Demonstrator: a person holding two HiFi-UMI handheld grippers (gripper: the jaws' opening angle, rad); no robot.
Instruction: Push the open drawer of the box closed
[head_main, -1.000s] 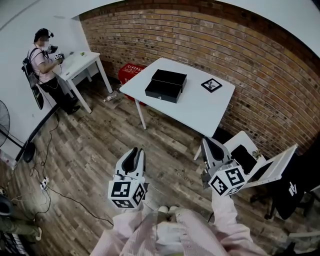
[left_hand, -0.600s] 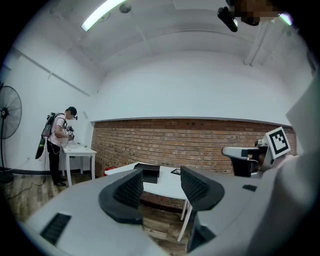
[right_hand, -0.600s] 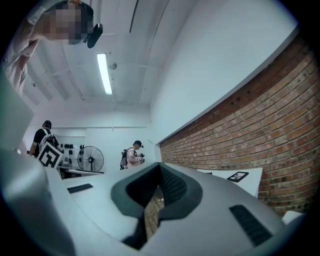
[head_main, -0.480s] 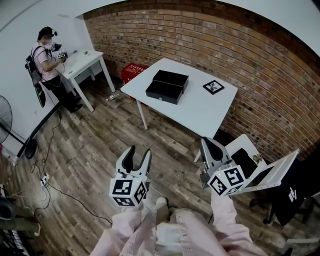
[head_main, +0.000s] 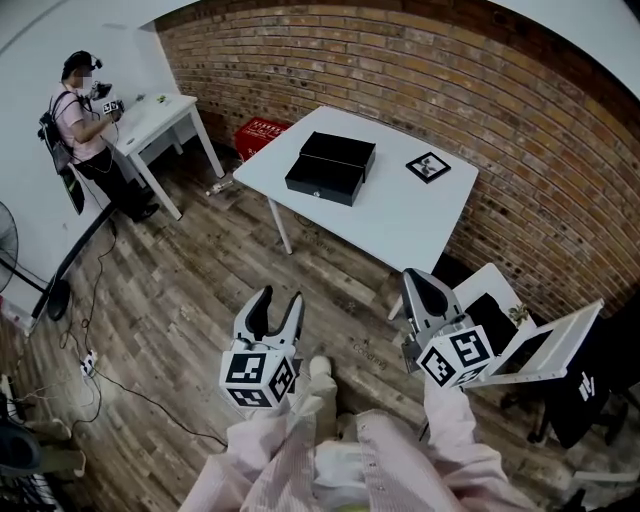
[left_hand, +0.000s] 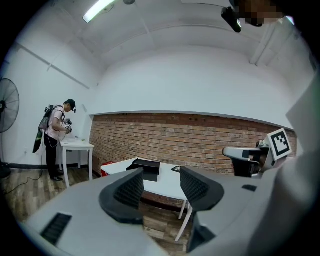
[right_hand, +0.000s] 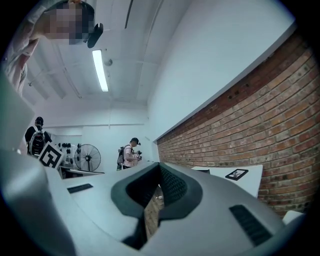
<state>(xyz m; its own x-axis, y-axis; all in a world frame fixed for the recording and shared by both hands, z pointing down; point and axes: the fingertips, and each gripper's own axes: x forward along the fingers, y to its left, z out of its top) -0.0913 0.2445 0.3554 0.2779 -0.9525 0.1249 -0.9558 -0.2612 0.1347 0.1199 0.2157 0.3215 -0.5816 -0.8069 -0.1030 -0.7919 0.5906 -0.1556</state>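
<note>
A black box (head_main: 332, 167) lies on the white table (head_main: 400, 215) across the room, its drawer pulled out toward the table's near-left edge. In the left gripper view the box (left_hand: 144, 167) shows small and far off between the jaws. My left gripper (head_main: 280, 298) is held low over the wooden floor, well short of the table, and it is open with nothing between its fingers (left_hand: 131, 189). My right gripper (head_main: 421, 281) hangs beside it to the right, shut and empty, its jaws meeting at the tips (right_hand: 159, 174).
A framed marker card (head_main: 427, 166) lies on the table right of the box. A red crate (head_main: 262, 132) sits under the table's far side. A person (head_main: 78, 112) stands at a second white table (head_main: 152, 122) far left. A white chair (head_main: 525, 345) stands at my right; cables (head_main: 105, 375) trail on the floor.
My left gripper's jaws have gone from shut to wide open. Both grippers stay in about the same place; the right one is unchanged.
</note>
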